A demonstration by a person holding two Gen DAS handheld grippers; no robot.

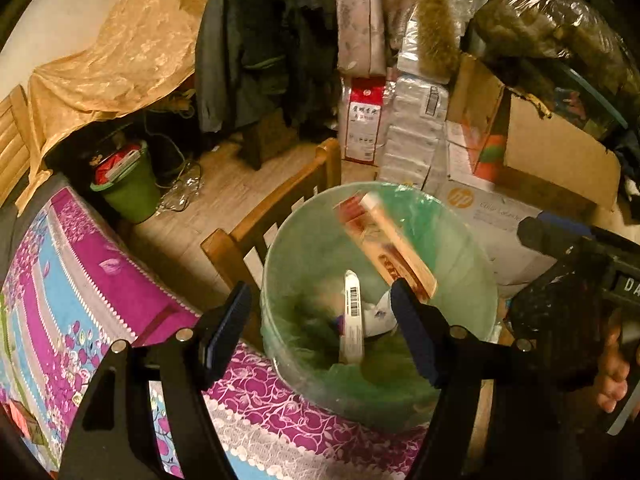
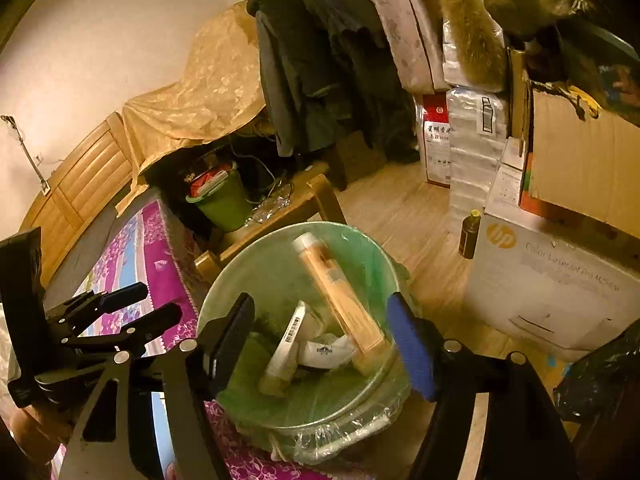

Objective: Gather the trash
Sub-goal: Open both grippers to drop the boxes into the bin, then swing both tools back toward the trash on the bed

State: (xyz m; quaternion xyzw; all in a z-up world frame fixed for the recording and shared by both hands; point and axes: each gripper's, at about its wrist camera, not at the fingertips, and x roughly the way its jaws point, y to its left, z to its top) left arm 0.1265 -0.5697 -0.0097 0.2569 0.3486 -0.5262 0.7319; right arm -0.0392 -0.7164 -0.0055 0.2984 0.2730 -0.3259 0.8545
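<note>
I held both grippers over the bin, my left gripper and right gripper each with jaws apart and empty. The long box leaned inside the bin, blurred, beside a barcoded tube and crumpled wrappers.

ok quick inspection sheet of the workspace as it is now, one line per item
surface: floral bedspread, purple and blue, beside wood floor.
job's things: lined trash bin holds long orange box, barcoded tube, crumpled white wrapper.
clutter: green bucket, HP printer box, dark bottle, hanging coats.
grippers: left gripper and right gripper over bin, jaws open, empty.
cables: wires on floor by the bucket.
surroundings: wooden chair, cluttered room.
</note>
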